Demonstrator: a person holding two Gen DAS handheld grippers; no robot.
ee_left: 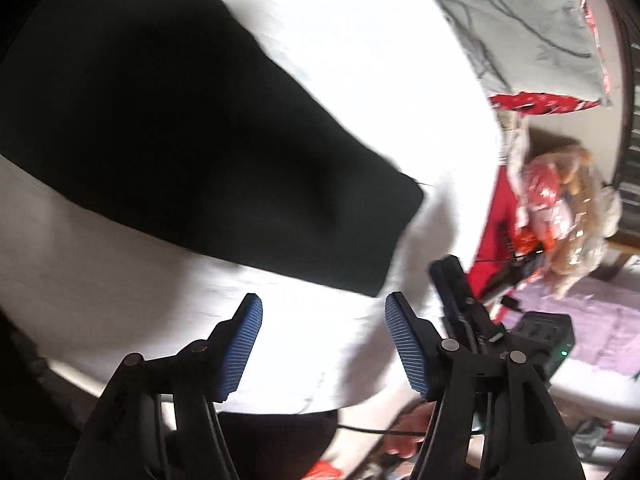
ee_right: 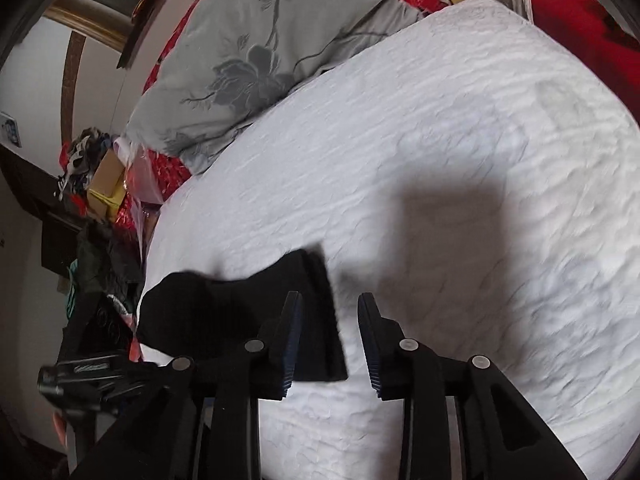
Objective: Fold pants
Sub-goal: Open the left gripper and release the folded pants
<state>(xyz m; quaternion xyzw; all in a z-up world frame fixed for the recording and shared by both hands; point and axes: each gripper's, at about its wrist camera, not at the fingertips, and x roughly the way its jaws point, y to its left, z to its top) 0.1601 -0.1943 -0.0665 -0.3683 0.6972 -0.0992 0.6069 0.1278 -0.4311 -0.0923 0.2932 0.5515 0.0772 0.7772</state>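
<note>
Black pants (ee_left: 192, 152) lie flat on a white bed cover (ee_left: 360, 80), with one end reaching toward the bed's right side. My left gripper (ee_left: 324, 300) is open just short of the pants' near edge, and only white cover shows between its blue pads (ee_left: 244, 344). In the right wrist view a folded end of the pants (ee_right: 240, 320) lies at the lower left of the bed cover (ee_right: 440, 160). My right gripper (ee_right: 331, 300) is open with nothing between its fingers. Its left finger stands over the pants' right edge; whether it touches the cloth is unclear.
A grey flowered pillow (ee_right: 260, 60) and red bedding (ee_right: 580, 20) lie at the far end of the bed. Off the bed's side are a cardboard box (ee_right: 106, 184), a pile of clothes and a black box with a green light (ee_left: 548, 340). A hand (ee_left: 404, 432) shows below the bed edge.
</note>
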